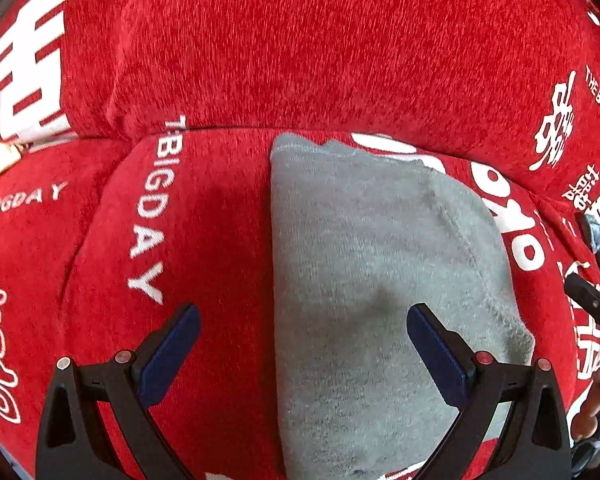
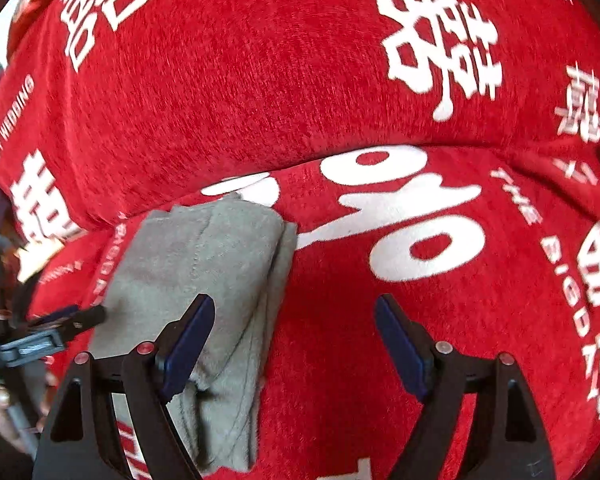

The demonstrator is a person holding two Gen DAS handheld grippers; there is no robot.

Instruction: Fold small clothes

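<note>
I hold both tools released: the left tool (image 1: pixel 303 322) straddles the folded grey garment's (image 1: pixel 380 260) edge, while the right tool (image 2: pixel 294 312) hangs just beside its other edge. Nothing is gripped, so the garment lies flat on the red sofa cover (image 1: pixel 300 48), I judge for a further fold.

A gray cloth (image 1: pixel 380 280) lies folded on a red cover (image 1: pixel 300 60) with white letters and signs. The cloth has a straight edge on its left side and a round edge on its right. The left gripper (image 1: pixel 303 318) points down at it with its jaws wide apart and nothing held. One blue finger (image 1: pixel 436 354) is over the cloth. The other is over the red cover. At the far right edge, part of the right gripper (image 1: pixel 592 300) shows.
</note>
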